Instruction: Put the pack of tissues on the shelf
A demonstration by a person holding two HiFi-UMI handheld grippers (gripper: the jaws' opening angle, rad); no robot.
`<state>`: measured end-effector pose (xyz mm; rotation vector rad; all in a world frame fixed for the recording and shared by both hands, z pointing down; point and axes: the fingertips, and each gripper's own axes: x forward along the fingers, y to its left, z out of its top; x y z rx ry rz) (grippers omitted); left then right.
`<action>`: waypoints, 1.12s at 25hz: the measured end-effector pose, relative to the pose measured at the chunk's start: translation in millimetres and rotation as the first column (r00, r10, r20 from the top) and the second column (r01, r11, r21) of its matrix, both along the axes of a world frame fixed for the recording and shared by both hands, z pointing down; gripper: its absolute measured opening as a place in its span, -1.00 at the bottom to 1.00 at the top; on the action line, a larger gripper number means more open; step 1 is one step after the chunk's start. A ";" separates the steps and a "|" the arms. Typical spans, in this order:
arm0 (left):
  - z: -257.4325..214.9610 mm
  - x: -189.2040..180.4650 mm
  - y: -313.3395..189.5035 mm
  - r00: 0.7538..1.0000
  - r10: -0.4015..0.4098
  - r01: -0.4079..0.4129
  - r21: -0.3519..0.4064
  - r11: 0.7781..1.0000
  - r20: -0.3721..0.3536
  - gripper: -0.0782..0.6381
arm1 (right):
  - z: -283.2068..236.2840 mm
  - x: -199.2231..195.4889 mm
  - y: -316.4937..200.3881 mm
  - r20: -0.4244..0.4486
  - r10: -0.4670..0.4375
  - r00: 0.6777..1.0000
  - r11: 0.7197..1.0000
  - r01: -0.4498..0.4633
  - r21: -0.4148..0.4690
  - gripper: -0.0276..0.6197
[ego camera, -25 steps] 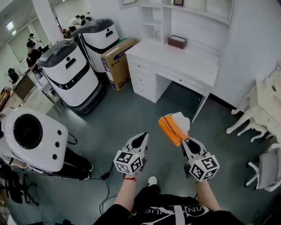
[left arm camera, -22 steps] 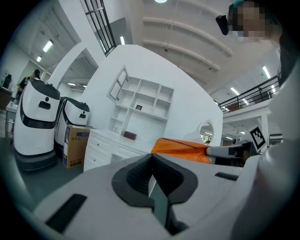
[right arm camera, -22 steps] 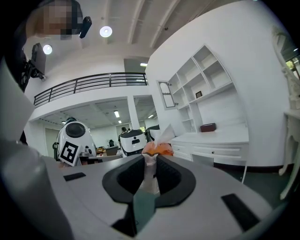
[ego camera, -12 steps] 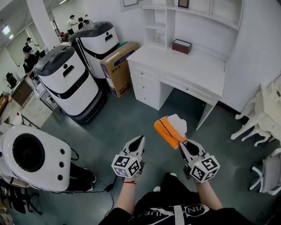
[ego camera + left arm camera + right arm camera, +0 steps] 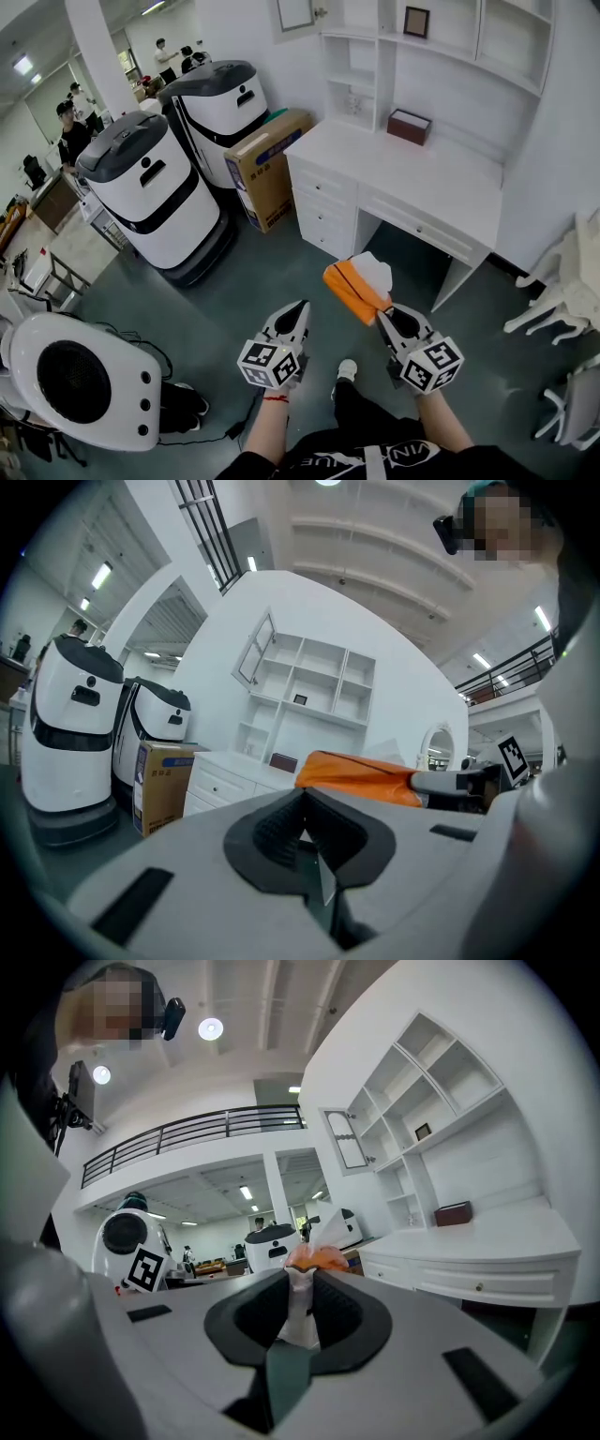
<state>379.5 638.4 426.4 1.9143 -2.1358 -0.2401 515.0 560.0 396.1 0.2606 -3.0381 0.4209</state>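
Note:
The pack of tissues [image 5: 356, 284], orange with a white end, hangs in the air in front of the white desk [image 5: 412, 183]. My right gripper [image 5: 383, 315] is shut on its near end; in the right gripper view the white wrapper [image 5: 301, 1305] sits pinched between the jaws. My left gripper [image 5: 299, 310] hovers beside it to the left, jaws together and holding nothing, with the orange pack [image 5: 356, 773] showing past them. The white shelf unit [image 5: 441, 42] stands on the desk's back, its compartments mostly bare.
A brown box [image 5: 410, 126] sits on the desk. A cardboard carton [image 5: 267, 164] and two white-and-black robots [image 5: 155, 183] [image 5: 220, 94] stand left of the desk. White chairs [image 5: 562, 300] are at the right, a round white machine [image 5: 75, 380] at lower left.
The view has moved closer to the desk and tilted up, so more of the shelf shows. Both grippers keep their pose; the pack stays in the right one.

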 end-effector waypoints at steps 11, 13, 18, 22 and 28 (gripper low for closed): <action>-18.0 -83.6 -102.7 1.000 0.017 -0.017 0.000 1.000 0.014 -0.77 | -10.8 -87.4 -100.8 0.004 0.009 1.000 1.000 -0.009 -0.005 -0.76; -20.3 -94.8 -120.6 1.000 0.023 -0.023 0.003 1.000 0.018 -0.77 | -13.2 -99.6 -117.1 0.009 0.010 1.000 1.000 -0.010 -0.001 -0.76; -23.9 -123.2 -161.3 0.999 0.038 -0.039 0.007 0.999 0.026 -0.77 | -18.3 -126.8 -153.5 0.025 0.027 0.999 1.000 -0.027 0.004 -0.76; -26.0 -139.4 -197.1 0.998 0.059 -0.059 0.020 0.998 0.035 -0.77 | -18.4 -140.7 -181.9 0.033 0.046 0.998 0.999 -0.046 0.006 -0.76; -29.9 -152.8 -233.2 0.996 0.080 -0.082 0.042 0.996 0.037 -0.77 | -24.4 -159.9 -202.5 0.037 0.042 0.998 0.999 -0.043 0.021 -0.76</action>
